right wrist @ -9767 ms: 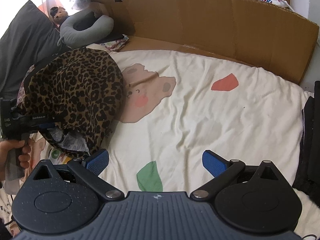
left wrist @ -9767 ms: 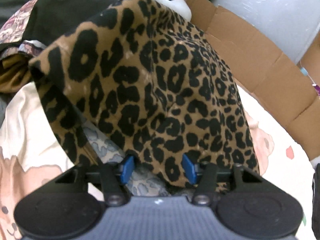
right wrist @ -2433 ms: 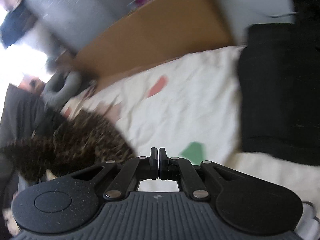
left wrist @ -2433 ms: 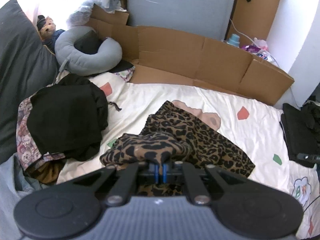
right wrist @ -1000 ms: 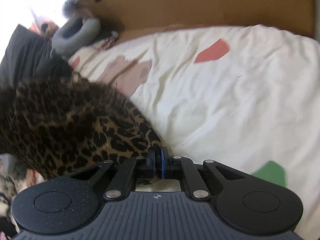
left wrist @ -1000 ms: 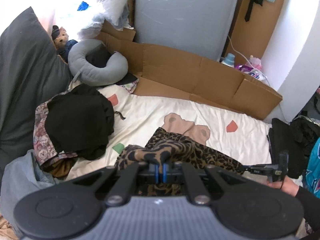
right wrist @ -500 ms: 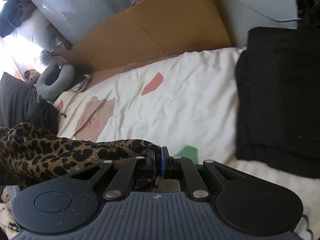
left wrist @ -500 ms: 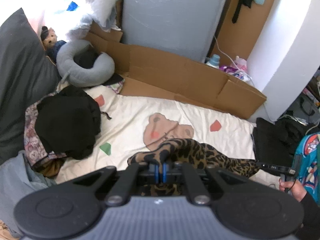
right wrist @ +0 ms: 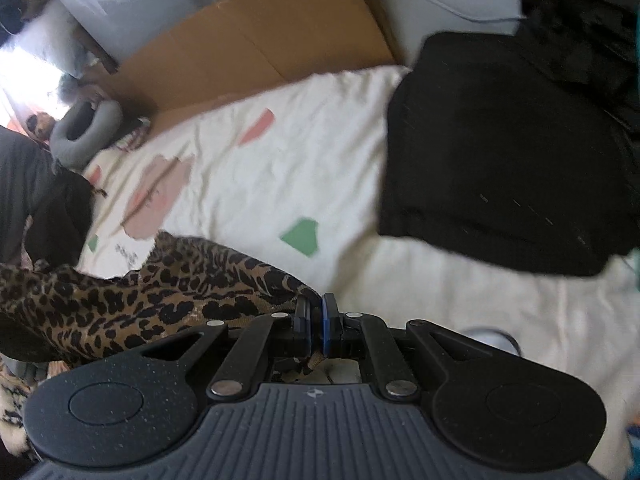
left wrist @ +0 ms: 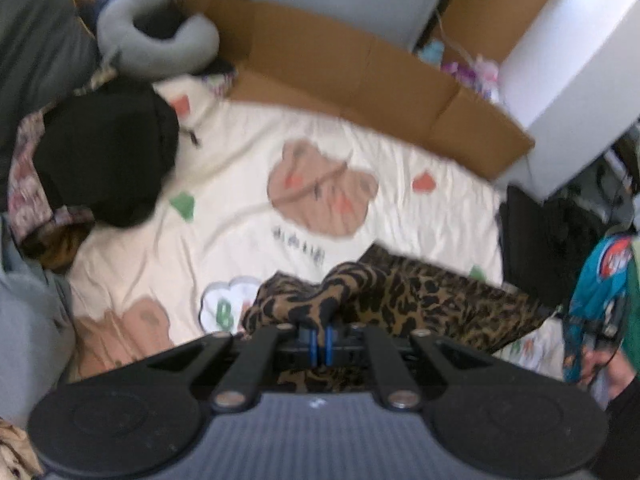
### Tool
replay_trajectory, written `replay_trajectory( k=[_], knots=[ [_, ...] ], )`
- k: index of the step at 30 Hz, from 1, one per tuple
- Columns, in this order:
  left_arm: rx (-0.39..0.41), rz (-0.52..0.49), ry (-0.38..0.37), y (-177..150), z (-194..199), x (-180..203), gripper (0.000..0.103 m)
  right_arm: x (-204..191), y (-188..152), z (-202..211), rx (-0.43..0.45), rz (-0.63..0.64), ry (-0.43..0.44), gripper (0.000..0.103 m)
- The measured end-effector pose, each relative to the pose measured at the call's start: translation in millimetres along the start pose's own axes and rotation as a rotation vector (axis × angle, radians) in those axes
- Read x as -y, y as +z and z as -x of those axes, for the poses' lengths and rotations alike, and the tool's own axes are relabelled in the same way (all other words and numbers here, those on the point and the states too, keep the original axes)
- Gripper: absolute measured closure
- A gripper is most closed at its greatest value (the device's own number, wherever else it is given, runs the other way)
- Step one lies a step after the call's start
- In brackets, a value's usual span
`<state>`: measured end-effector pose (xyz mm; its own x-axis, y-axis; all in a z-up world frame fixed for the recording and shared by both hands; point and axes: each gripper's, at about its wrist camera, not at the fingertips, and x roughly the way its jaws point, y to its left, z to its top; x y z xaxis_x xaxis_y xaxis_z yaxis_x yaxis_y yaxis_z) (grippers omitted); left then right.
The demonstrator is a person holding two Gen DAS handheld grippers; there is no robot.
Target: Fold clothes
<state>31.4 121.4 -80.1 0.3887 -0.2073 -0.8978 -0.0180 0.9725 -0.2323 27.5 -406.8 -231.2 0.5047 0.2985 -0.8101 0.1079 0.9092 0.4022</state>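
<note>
Garment: we hold a leopard-print garment of thin, soft fabric, tan with black spots, stretched over the near part of the bed.
Long axis: in the left wrist view it runs from our left gripper rightward and slightly away, towards the hand at the right edge; the band sags and creases between its two held ends.
Left gripper: our left gripper has its blue pads pressed together on a bunched fold of the garment.
Right gripper: our right gripper is likewise closed tight, with a thin edge of the garment pinched between its pads; the cloth trails off to the left of that view.
Bedsheet: a cream sheet, wrinkled, printed with a brown bear and small red and green patches.
Dark pile: crumpled black clothing lies well apart, at the far left.
Black fabric: a flat, matte black piece lies at the sheet's right edge.
Cardboard: a creased brown panel borders the far side.
Neck pillow: grey, U-shaped, smooth.
</note>
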Motion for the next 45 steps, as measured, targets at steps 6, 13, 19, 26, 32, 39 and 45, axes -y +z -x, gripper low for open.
replay_trajectory(
  k=[6, 13, 19, 26, 32, 39, 45],
  knots=[
    [-0.102, 0.047, 0.01, -27, -32, -20, 0.09, 8, -17, -3, -0.084, 0.005, -0.054, 0.094],
    [-0.104, 0.152, 0.086, -41, -36, -52, 0.074, 1, -8, -5, -0.077, 0.02, -0.044, 0.066],
    [-0.069, 0.172, 0.106, -37, -32, -61, 0.066, -15, 6, -17, -0.061, 0.038, -0.004, 0.065],
    [0.003, 0.196, 0.102, -28, -49, -65, 0.066, -41, 31, -33, -0.038, 0.107, 0.034, 0.065],
    [0.035, 0.213, 0.071, -30, -80, -66, 0.066, -61, 47, -51, -0.038, 0.173, 0.04, 0.065],
    [0.045, 0.261, 0.055, -33, -123, -79, 0.066, -86, 53, -78, -0.065, 0.24, 0.05, 0.065],
    [0.026, 0.281, 0.05, -39, -156, -88, 0.066, -105, 60, -100, -0.044, 0.268, 0.056, 0.065]
  ],
)
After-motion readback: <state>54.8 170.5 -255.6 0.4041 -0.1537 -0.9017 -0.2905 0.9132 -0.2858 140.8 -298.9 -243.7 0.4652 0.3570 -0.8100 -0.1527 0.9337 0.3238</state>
